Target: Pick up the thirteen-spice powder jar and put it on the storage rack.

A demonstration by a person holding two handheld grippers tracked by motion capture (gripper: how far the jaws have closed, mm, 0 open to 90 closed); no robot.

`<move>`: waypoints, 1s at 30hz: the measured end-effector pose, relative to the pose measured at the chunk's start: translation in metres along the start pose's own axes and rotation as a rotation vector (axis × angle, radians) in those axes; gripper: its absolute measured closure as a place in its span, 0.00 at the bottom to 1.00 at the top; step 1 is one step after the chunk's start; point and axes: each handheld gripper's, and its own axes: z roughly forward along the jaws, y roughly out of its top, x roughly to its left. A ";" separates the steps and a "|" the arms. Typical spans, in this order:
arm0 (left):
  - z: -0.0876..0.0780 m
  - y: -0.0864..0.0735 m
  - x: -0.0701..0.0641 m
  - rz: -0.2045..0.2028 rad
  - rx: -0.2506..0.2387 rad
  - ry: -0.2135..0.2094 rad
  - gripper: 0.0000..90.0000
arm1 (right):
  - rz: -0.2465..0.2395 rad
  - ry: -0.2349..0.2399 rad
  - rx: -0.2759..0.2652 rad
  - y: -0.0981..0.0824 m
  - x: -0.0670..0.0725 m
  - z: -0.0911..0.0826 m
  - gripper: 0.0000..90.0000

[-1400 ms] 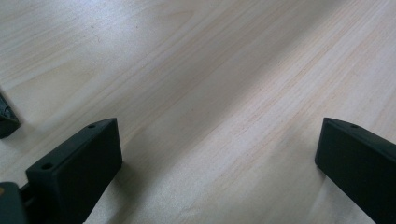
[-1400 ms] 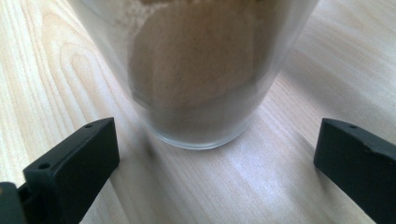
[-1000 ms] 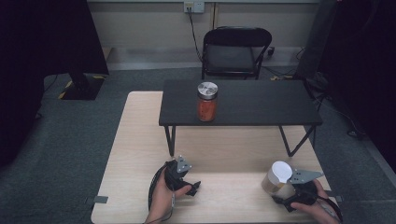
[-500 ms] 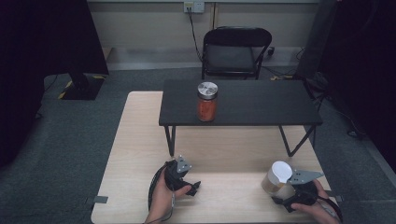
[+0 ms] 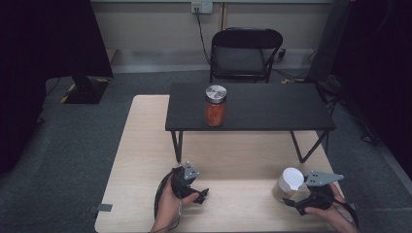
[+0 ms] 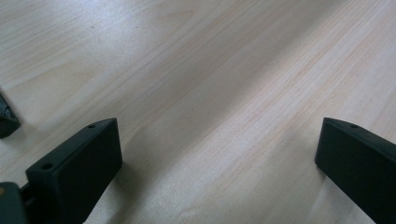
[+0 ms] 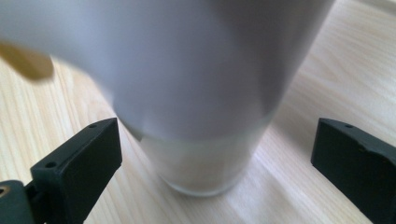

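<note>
Resting low: both hands [image 5: 171,204], grippers [image 5: 203,193] parted

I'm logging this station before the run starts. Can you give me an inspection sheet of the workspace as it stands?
Surface: light wood table, with a low black table standing on it.
Job's things: red-filled jar with a metal lid on the black table; white-lidded jar on the wood.
Clutter: nothing seen.
Grippers: left tool open over bare wood; right tool open around the white-lidded jar, not touching.
Cables: black cable at the left tool.
Surroundings: grey carpet, folding chair, wall outlet.
</note>
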 end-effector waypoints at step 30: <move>0.000 0.000 0.000 0.000 0.000 0.000 0.00 | -0.059 0.012 -0.134 -0.006 0.005 0.009 0.34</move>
